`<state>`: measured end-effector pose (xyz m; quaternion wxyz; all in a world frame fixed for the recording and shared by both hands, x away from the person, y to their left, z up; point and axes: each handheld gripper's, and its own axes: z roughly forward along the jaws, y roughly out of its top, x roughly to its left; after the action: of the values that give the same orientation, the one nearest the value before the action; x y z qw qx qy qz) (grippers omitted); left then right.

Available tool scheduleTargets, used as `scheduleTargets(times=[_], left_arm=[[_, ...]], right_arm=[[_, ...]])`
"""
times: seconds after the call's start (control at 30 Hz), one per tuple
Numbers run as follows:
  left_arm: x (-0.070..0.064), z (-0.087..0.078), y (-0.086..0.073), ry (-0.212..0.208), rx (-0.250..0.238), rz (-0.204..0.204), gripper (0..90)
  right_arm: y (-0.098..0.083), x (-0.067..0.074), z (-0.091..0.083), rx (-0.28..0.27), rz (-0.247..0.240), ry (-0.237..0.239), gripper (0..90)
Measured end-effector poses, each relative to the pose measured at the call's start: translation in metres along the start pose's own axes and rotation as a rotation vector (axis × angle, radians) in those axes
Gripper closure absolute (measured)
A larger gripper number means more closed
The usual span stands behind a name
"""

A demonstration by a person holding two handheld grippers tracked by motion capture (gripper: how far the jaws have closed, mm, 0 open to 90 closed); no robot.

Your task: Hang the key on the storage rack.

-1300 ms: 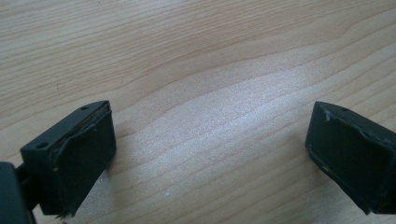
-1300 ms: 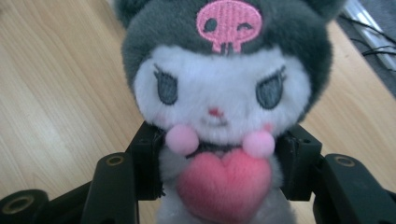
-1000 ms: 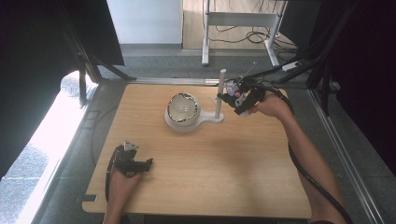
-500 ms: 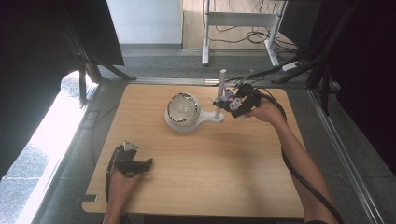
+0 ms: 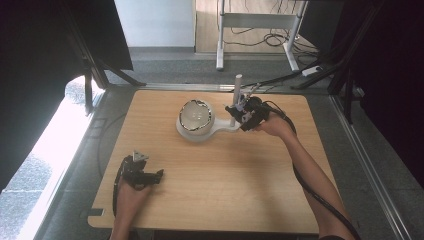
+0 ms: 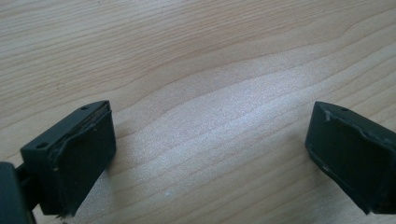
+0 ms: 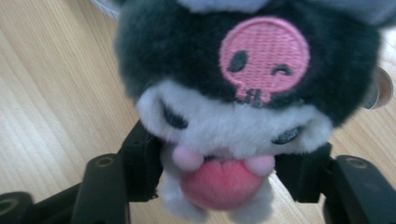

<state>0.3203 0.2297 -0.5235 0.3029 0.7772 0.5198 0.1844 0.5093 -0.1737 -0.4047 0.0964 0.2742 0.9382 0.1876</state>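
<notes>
A small plush toy (image 7: pixel 233 107) with a dark hood, a white face and a pink skull patch sits between the jaws of my right gripper (image 7: pixel 224 172), which is shut on its body. In the high view the right gripper (image 5: pixel 240 112) holds the plush toy (image 5: pixel 238 108) just right of a white stand (image 5: pixel 227 127) with a round dome (image 5: pixel 196 116) and an upright post (image 5: pixel 238 85). My left gripper (image 5: pixel 145 175) rests low on the table near the front left. In the left gripper view its fingers (image 6: pixel 70 154) stand wide apart over bare wood.
The wooden table (image 5: pixel 215 190) has a notch at its front left corner. Cables trail from both grippers. Dark stands and a white desk frame (image 5: pixel 260 30) lie beyond the far edge.
My right gripper has moved leftward and slightly toward me with the plush toy, closer to the white stand. The left gripper has stayed put.
</notes>
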Motion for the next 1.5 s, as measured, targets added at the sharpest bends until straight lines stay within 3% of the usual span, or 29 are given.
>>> scheduleTargets(times=[0.17,0.5,1.1,1.5], left_arm=[[0.0,0.0,0.0,0.0,0.0,0.0,1.7],[0.0,0.0,0.0,0.0,0.0,0.0,1.7],[0.0,0.0,0.0,0.0,0.001,0.001,1.7],[0.0,0.0,0.0,0.0,0.002,0.003,1.7]], right_arm=[[-0.003,0.001,0.004,-0.002,-0.004,-0.017,23.0],[-0.01,0.003,-0.004,-0.037,-0.01,-0.036,16.1],[-0.015,0.017,-0.02,-0.048,-0.036,-0.053,14.4],[-0.029,0.026,-0.03,-0.066,-0.035,-0.031,14.4]])
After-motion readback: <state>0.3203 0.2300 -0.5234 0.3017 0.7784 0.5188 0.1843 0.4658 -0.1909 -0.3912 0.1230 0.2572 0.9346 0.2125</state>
